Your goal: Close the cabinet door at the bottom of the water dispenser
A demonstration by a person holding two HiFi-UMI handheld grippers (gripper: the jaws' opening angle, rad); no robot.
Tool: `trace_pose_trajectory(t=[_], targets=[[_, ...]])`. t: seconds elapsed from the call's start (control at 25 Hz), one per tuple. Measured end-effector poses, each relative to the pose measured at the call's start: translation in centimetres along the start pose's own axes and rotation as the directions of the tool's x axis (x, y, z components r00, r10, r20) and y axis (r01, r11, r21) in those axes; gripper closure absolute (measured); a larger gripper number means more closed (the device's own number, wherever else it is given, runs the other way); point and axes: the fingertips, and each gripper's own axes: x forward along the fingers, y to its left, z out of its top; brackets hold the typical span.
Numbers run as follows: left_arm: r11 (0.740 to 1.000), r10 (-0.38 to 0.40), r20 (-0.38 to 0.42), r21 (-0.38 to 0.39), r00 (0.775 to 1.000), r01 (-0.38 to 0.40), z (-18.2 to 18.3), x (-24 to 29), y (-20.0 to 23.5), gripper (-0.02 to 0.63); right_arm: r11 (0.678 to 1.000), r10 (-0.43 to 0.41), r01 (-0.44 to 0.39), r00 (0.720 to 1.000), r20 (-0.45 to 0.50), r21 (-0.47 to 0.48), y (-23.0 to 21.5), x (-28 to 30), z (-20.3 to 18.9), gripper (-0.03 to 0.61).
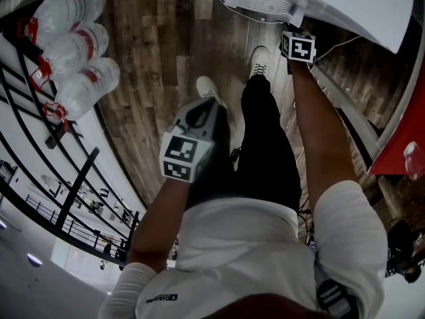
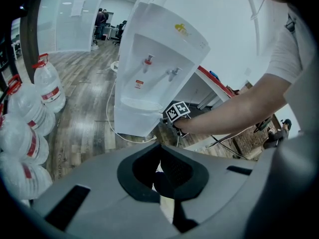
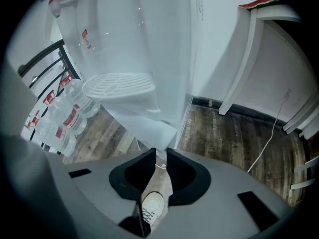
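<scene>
The white water dispenser (image 2: 154, 68) stands on the wooden floor, with its two taps and drip tray (image 3: 119, 86) showing. My right gripper (image 1: 291, 28) reaches down to its lower front corner, and its shut jaws (image 3: 160, 152) sit right at the bottom white panel (image 3: 149, 126). That panel has a straight vertical edge beside it; I cannot tell whether it is the cabinet door or how far it stands open. My left gripper (image 1: 210, 106) hangs by the person's leg, away from the dispenser, shut and empty (image 2: 159, 151). The right gripper's marker cube (image 2: 178, 112) shows beside the dispenser's base.
Several large water bottles (image 1: 80, 52) lie in a black rack at the left. A white cable (image 2: 117, 128) trails on the floor by the dispenser. A white table leg (image 3: 239, 68) and another cable (image 3: 271, 138) are at the right. The person's shoes (image 1: 259, 60) stand close to the dispenser.
</scene>
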Motion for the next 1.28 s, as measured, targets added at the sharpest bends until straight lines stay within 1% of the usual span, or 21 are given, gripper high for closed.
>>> trace_pose_trajectory(t=[0.2, 0.44, 0.96, 1.08, 1.28], targets=[[1.000, 0.000, -0.002, -0.005, 1.000, 0.000, -0.1, 0.2, -0.1, 0.617, 1.000, 0.005, -0.005, 1.000, 0.007, -0.029, -0.4, 0.3, 0.9, 0.499], [1.000, 0.003, -0.004, -0.006, 1.000, -0.003, -0.3, 0.1, 0.0, 0.617, 1.000, -0.008, 0.008, 1.000, 0.012, -0.024, -1.3, 0.7, 1.3, 0.500], [1.000, 0.010, -0.001, -0.025, 1.000, -0.010, -0.4, 0.2, 0.2, 0.617, 0.997, -0.033, 0.035, 0.999, 0.028, -0.069, -2.5, 1.4, 3.0, 0.502], [1.000, 0.009, -0.002, -0.027, 1.000, -0.009, -0.5, 0.4, 0.2, 0.617, 0.997, -0.033, 0.034, 0.999, 0.017, -0.064, -2.6, 1.5, 2.9, 0.502], [1.000, 0.005, 0.008, -0.016, 1.000, -0.005, 0.0, 0.1, 0.2, 0.617, 0.999, -0.036, 0.036, 0.999, -0.017, -0.037, -2.1, 0.5, 1.5, 0.502]])
